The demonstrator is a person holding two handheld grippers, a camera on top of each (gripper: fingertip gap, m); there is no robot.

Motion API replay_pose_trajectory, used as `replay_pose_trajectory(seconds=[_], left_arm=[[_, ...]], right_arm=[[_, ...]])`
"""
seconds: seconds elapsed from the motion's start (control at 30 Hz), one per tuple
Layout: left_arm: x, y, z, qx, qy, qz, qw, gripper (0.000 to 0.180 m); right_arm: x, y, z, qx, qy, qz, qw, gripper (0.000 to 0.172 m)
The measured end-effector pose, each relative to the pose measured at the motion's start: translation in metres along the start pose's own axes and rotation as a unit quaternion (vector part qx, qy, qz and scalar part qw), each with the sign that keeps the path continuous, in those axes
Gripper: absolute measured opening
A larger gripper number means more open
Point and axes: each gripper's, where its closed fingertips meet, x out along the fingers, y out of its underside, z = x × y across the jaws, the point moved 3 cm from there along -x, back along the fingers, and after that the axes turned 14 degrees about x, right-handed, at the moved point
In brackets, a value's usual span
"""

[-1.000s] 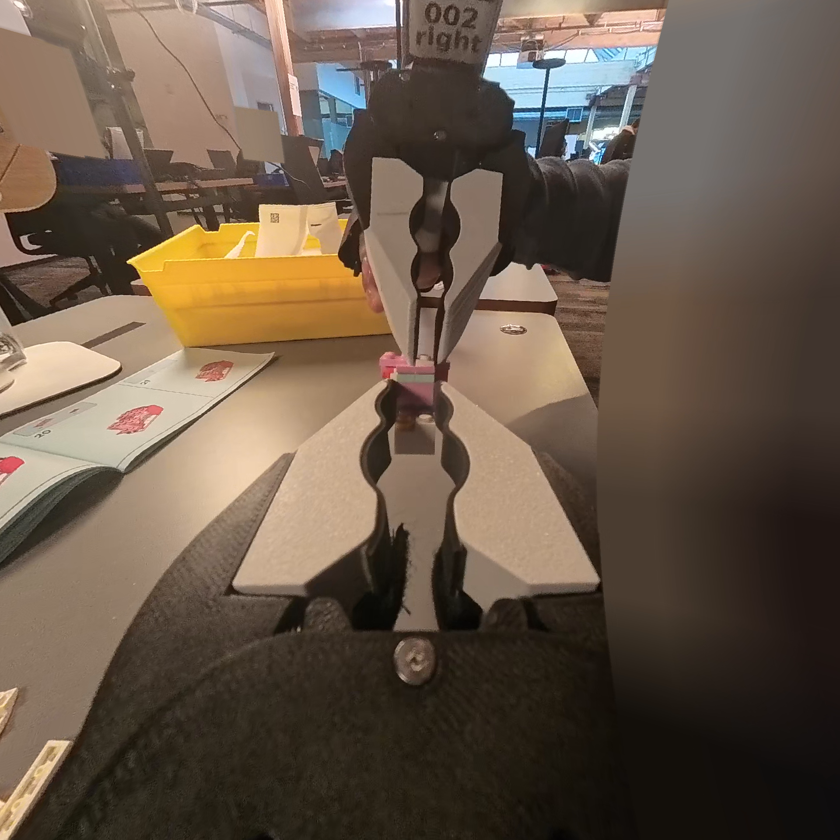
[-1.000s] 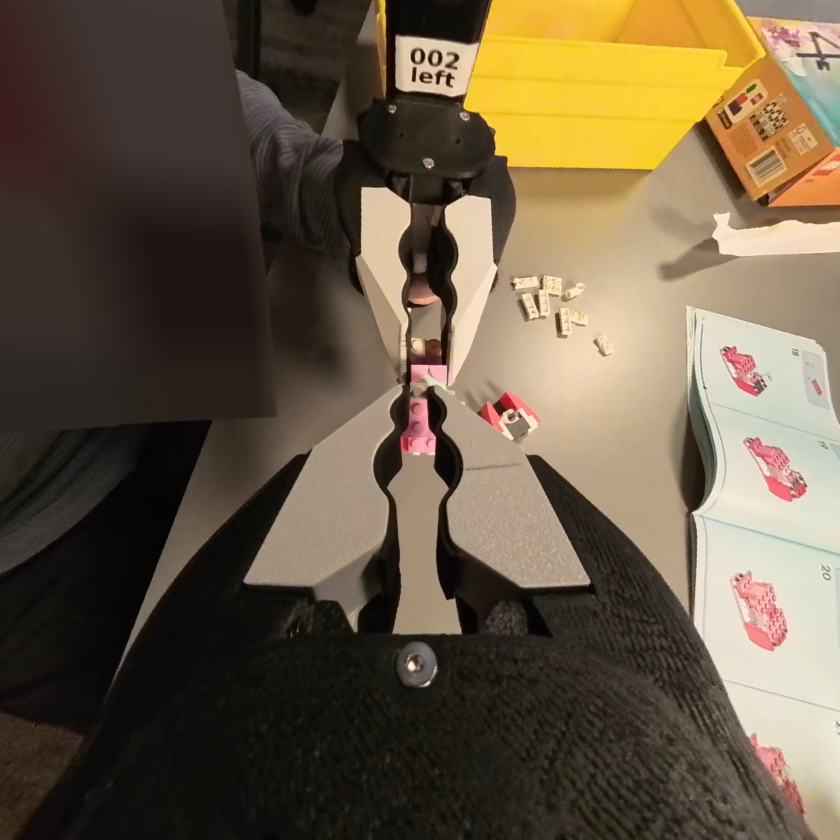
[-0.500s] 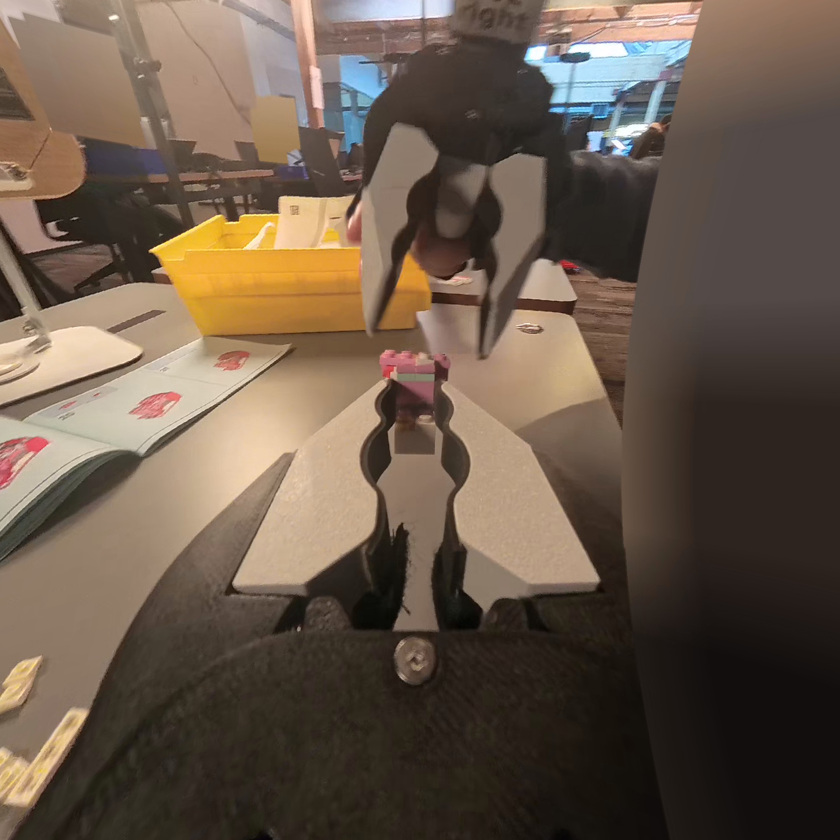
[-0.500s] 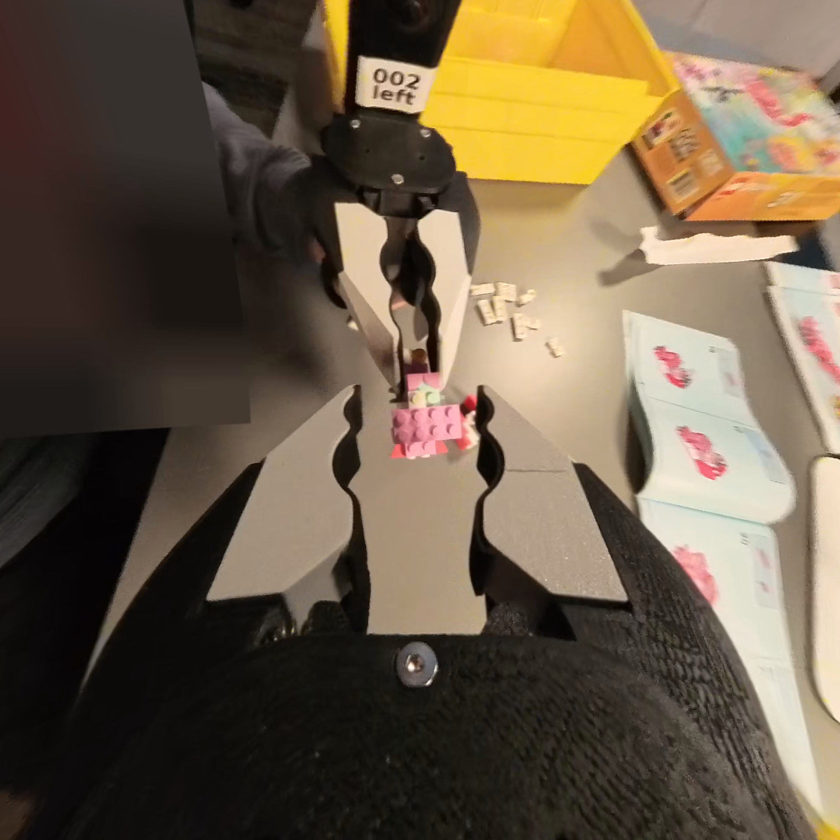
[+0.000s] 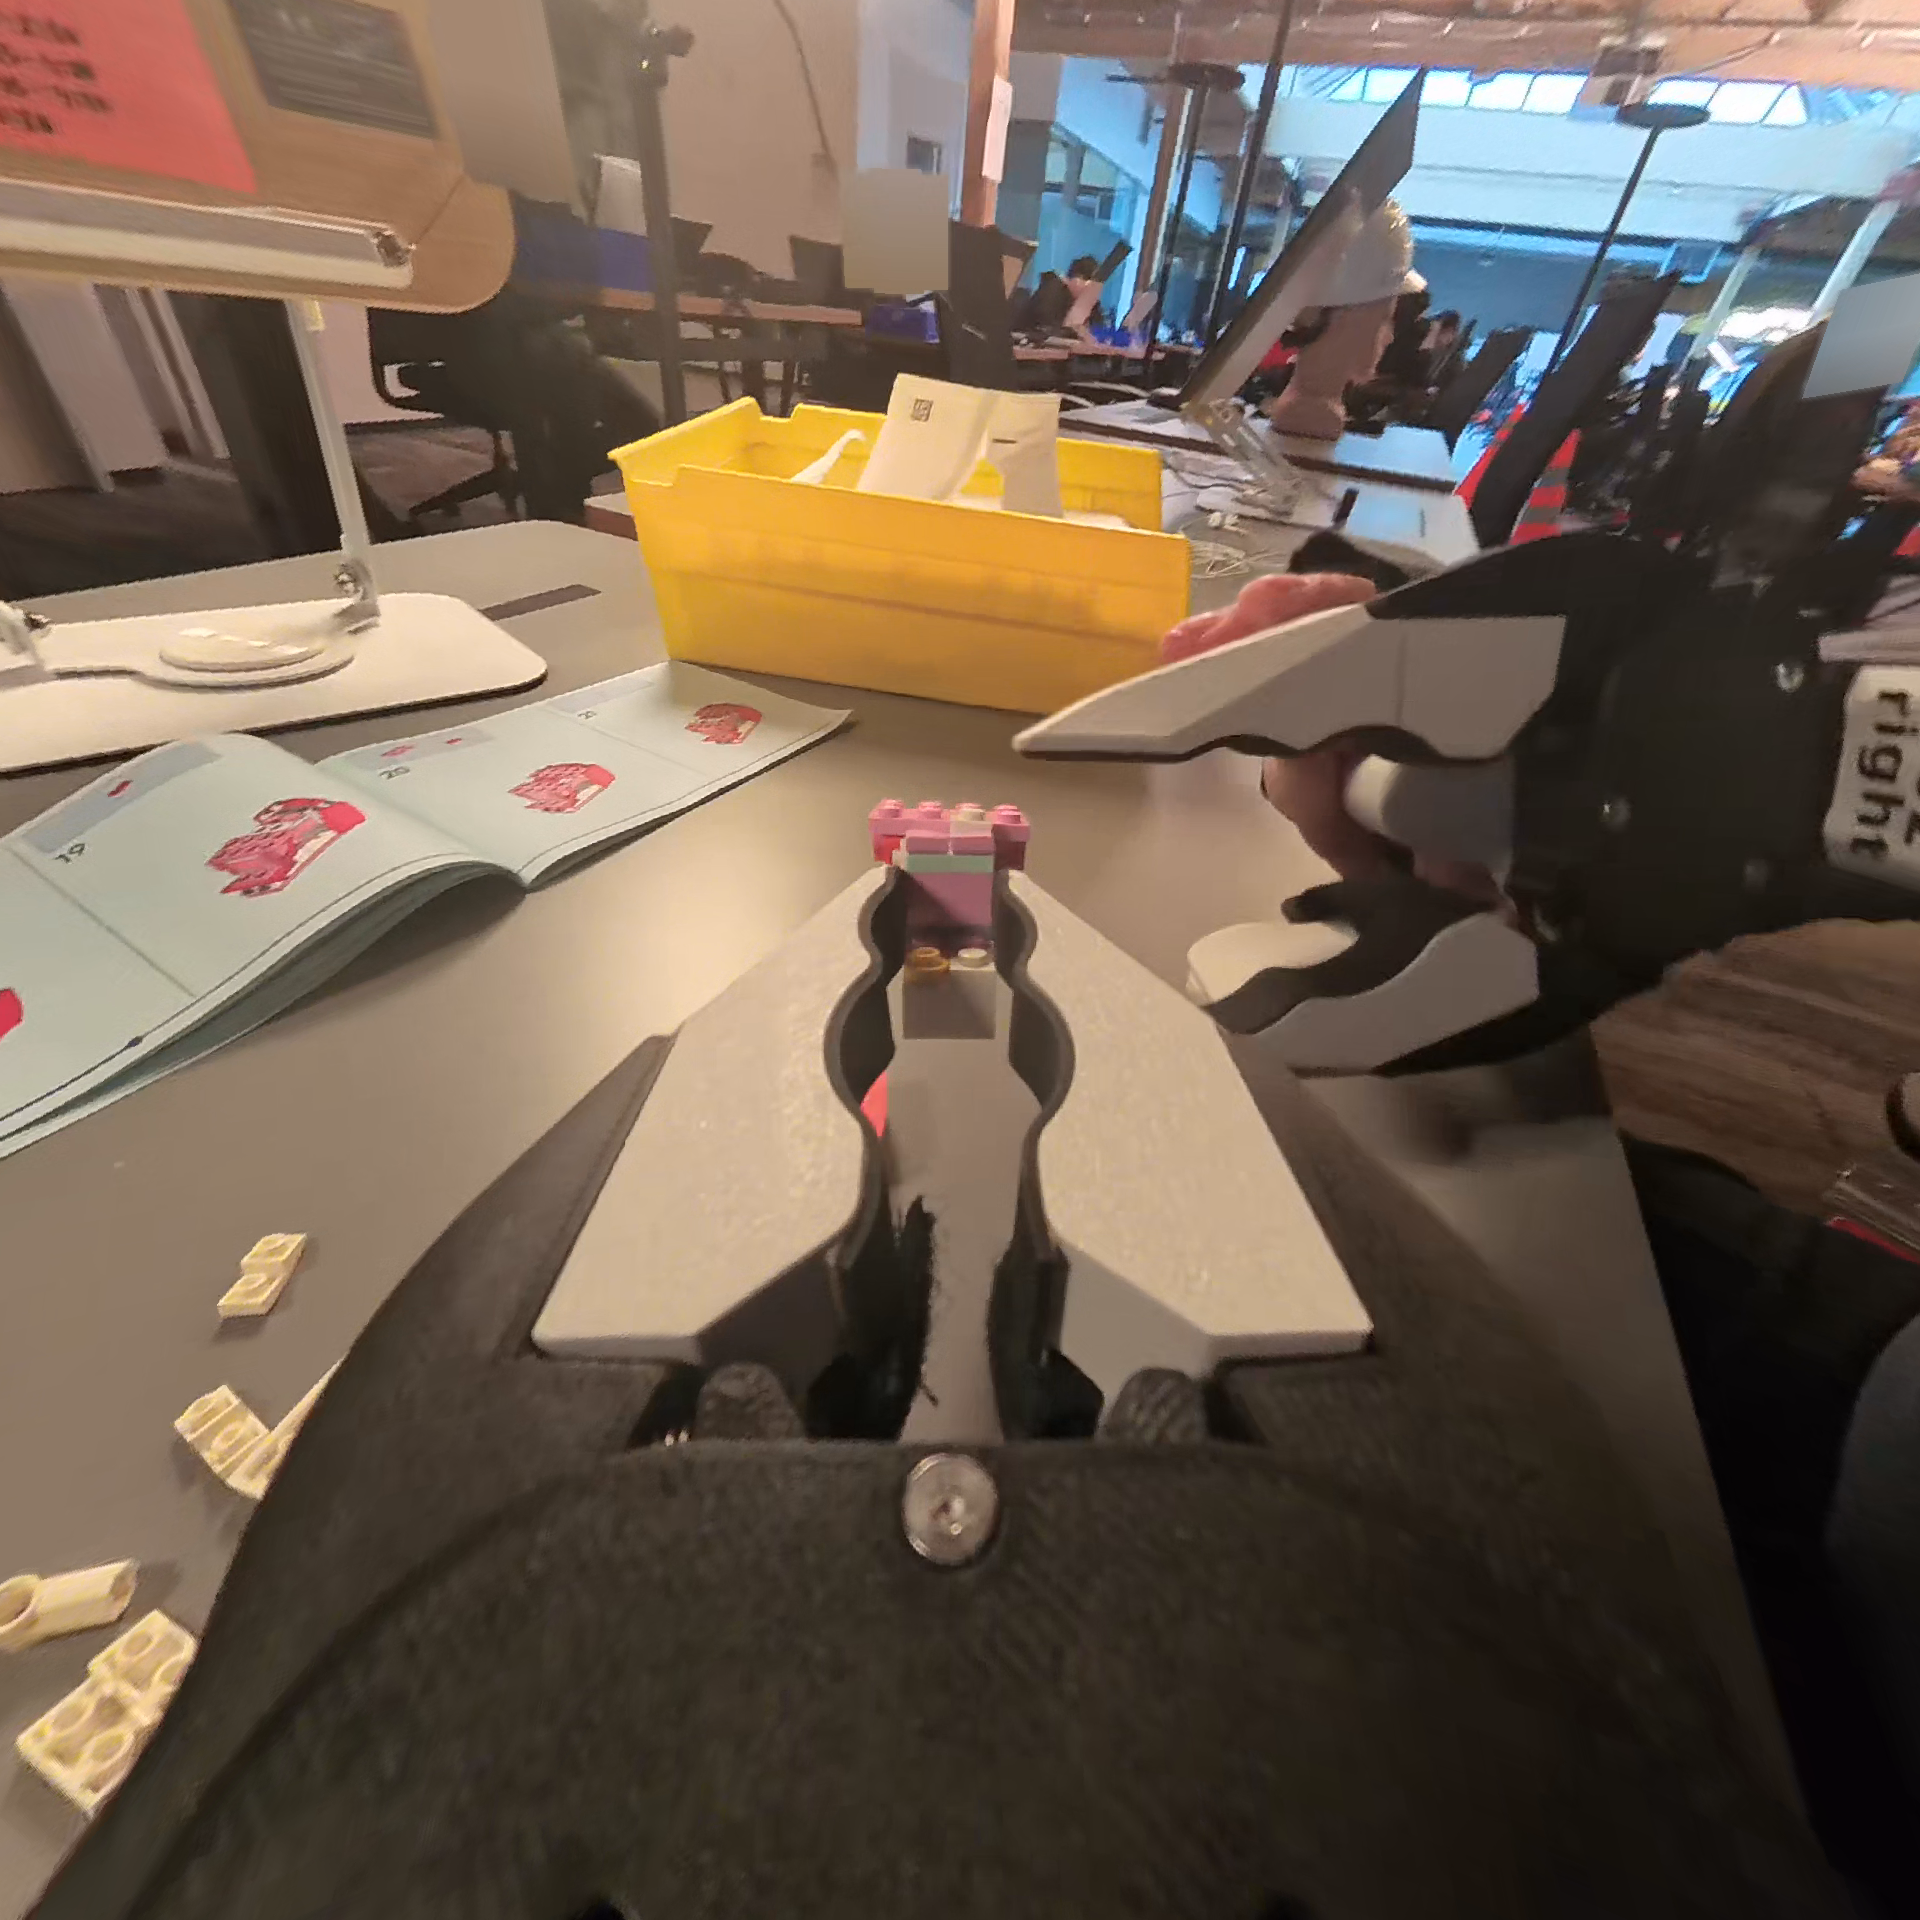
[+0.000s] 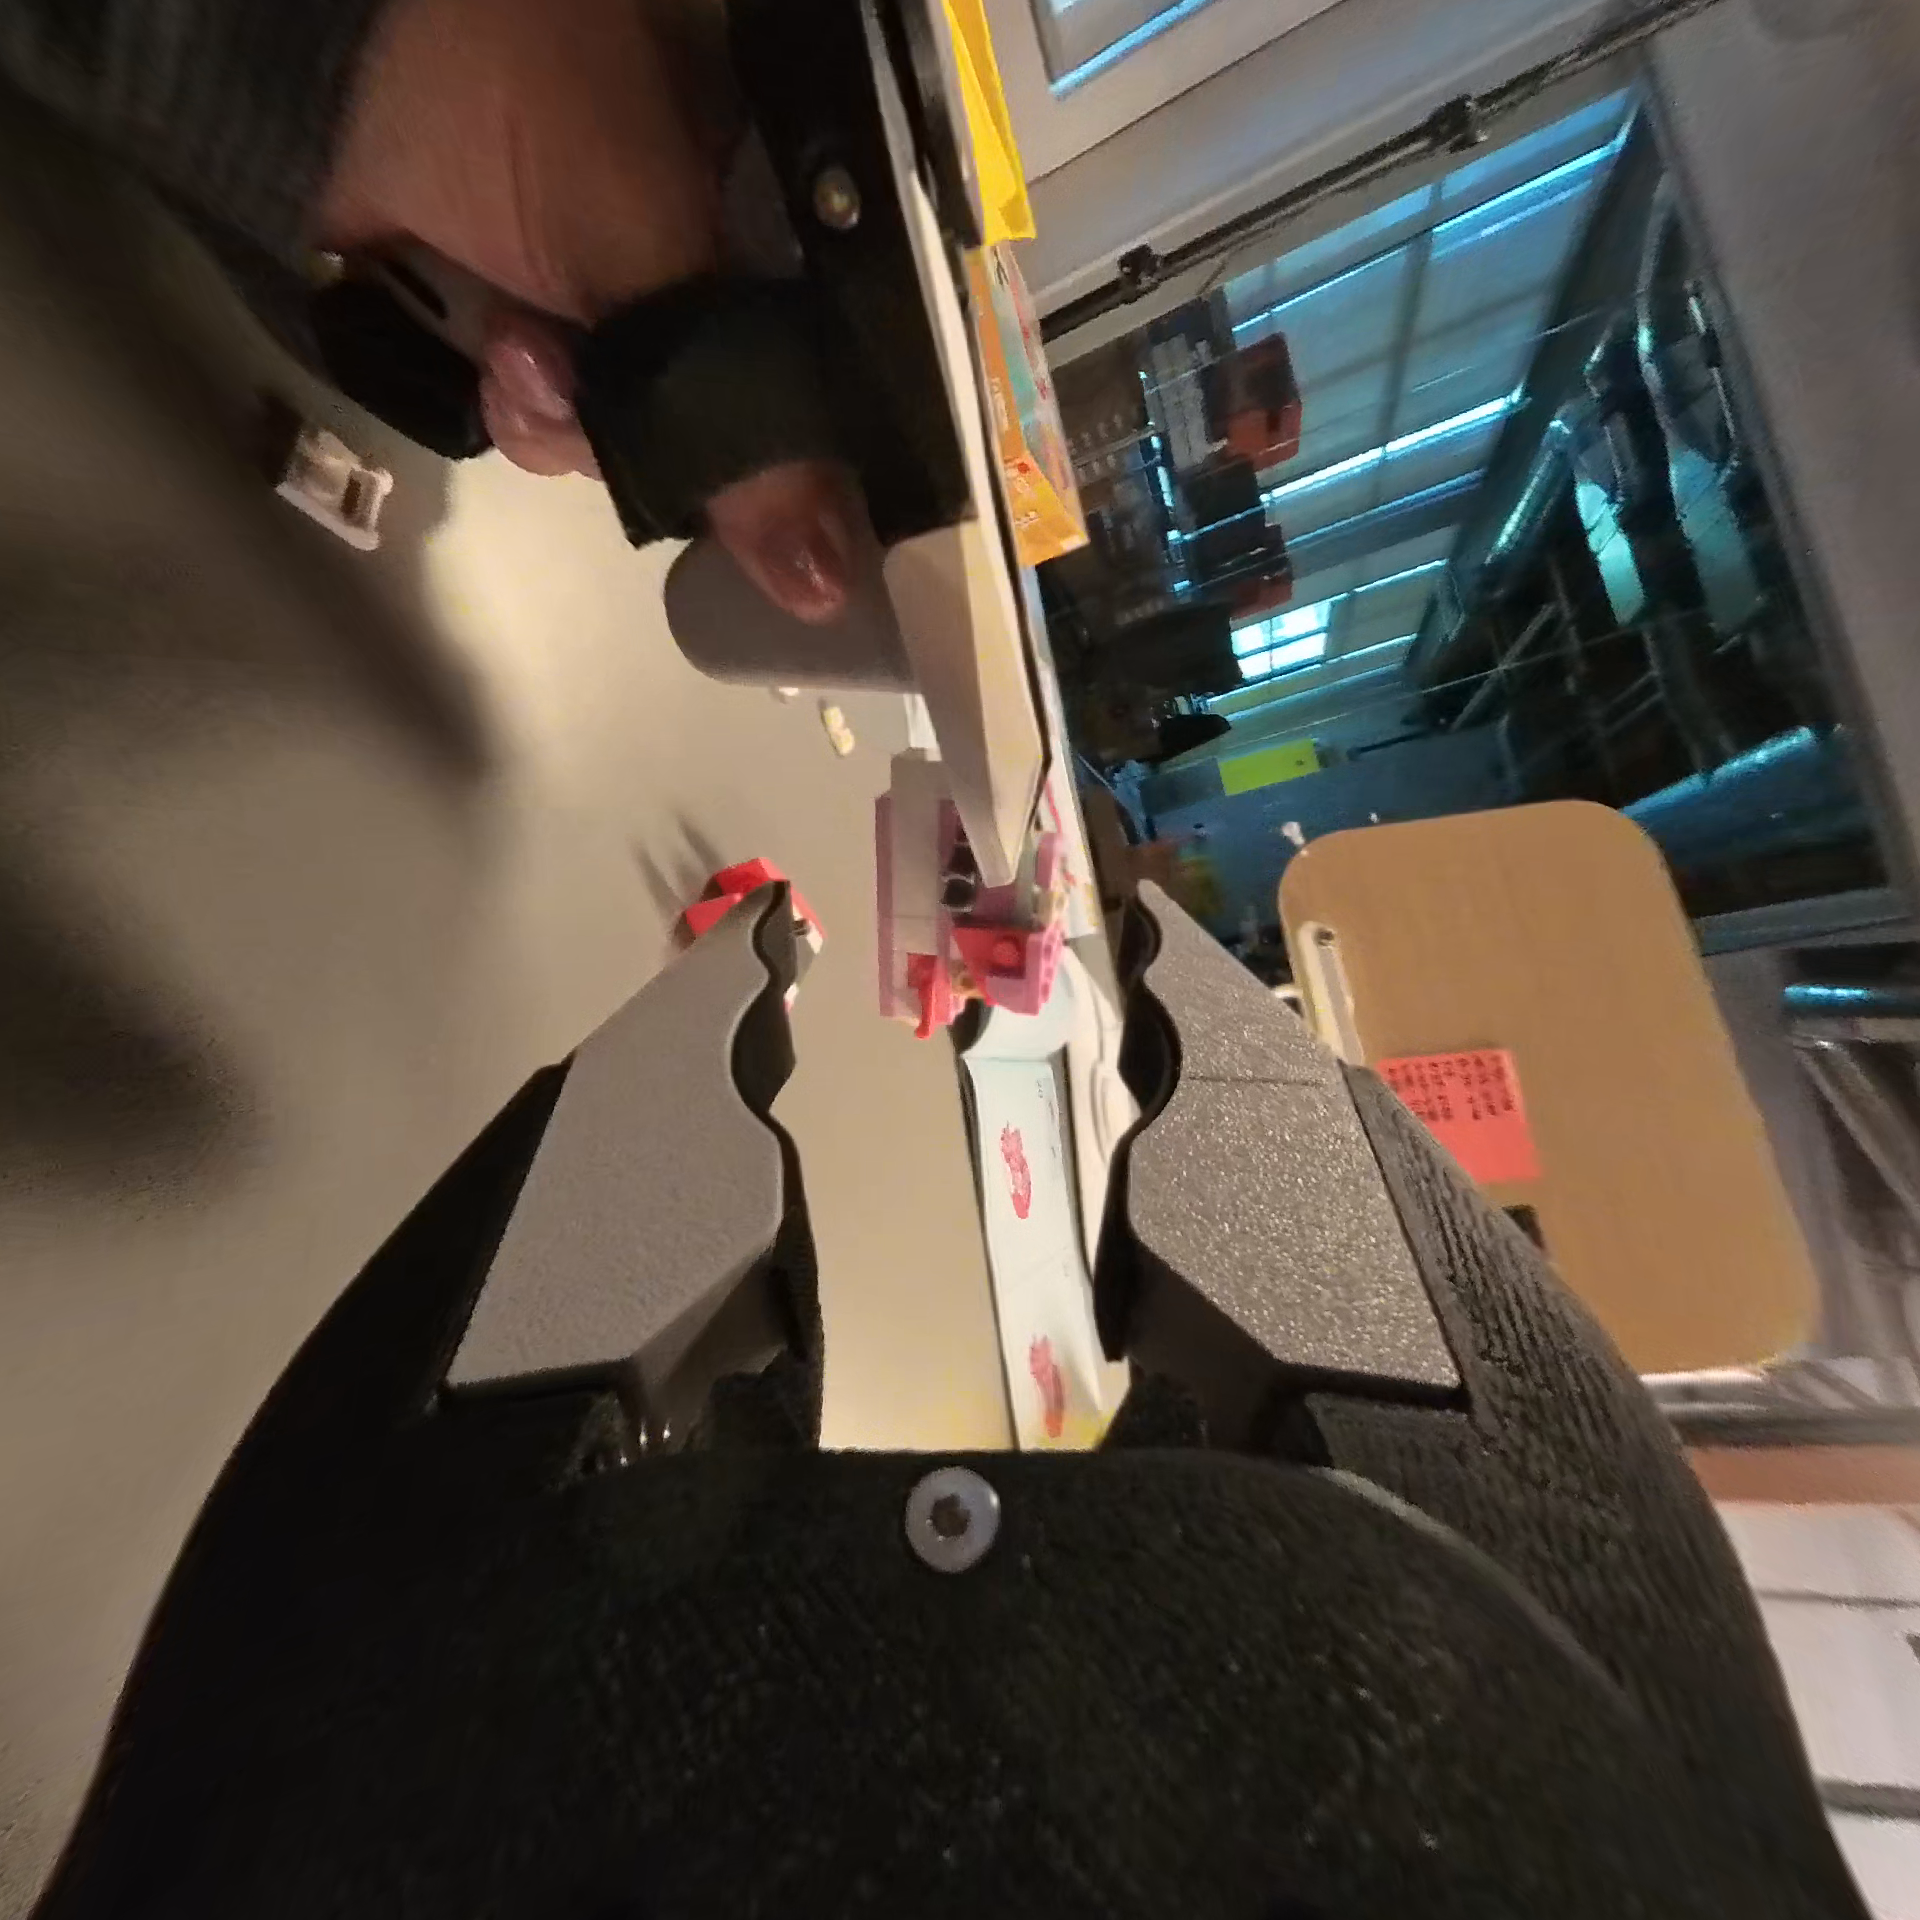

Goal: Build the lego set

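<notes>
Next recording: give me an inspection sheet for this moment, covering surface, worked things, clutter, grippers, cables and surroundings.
Surface: grey table, matte, no spills seen.
Worked things: pink brick assembly clamped at the left gripper's fingertips; small red brick piece lying on the table.
Clutter: open instruction booklet, yellow bin with white items, loose cream bricks, white stand base.
Grippers: left gripper closed on the assembly; right gripper open, empty, turned sideways beside it.
Cables: thin white cable behind the bin.
Surroundings: open office with desks, chairs, monitors.
</notes>
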Motion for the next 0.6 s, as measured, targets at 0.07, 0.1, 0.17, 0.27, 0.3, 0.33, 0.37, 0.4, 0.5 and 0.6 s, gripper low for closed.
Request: replay_pose_trajectory(seconds=[0.07,0.1,0.17,0.27,0.3,0.33,0.37,0.4,0.5,0.6], left_arm=[[0.000,0.000,-0.001,0.001,0.001,0.002,1.000,0.015],[0.000,0.000,-0.001,0.000,0.001,0.001,1.000,0.015],[0.000,0.000,-0.001,-0.003,0.001,0.001,1.000,0.015],[0.000,-0.001,-0.001,-0.001,0.002,-0.002,1.000,0.015],[0.000,-0.001,-0.001,0.000,0.001,0.000,1.000,0.015],[0.000,-0.001,-0.002,0.001,0.003,0.000,1.000,0.015],[0.000,-0.001,-0.002,0.001,0.004,-0.001,1.000,0.015],[0.000,-0.001,-0.002,0.002,0.004,0.000,1.000,0.015],[0.001,0.000,-0.002,0.000,0.005,0.004,1.000,0.015],[0.002,0.001,-0.004,0.001,0.009,0.008,1.000,0.015]], right_arm=[[0.004,0.000,-0.001,-0.013,0.016,0.002,1.000,0.062],[0.006,0.001,0.000,-0.019,0.017,0.006,1.000,0.062],[0.010,0.005,0.003,-0.026,0.018,0.015,0.999,0.062],[0.014,0.011,0.007,-0.022,0.018,0.023,0.999,0.065],[0.015,0.012,0.007,-0.027,0.022,0.021,0.999,0.065],[0.015,0.011,0.007,-0.031,0.026,0.019,0.999,0.065],[0.015,0.011,0.007,-0.033,0.030,0.018,0.999,0.064],[0.016,0.012,0.007,-0.035,0.032,0.019,0.999,0.064],[0.017,0.013,0.004,-0.041,0.046,0.020,0.998,0.054],[0.015,0.012,0.000,-0.053,0.063,0.016,0.996,0.041]])
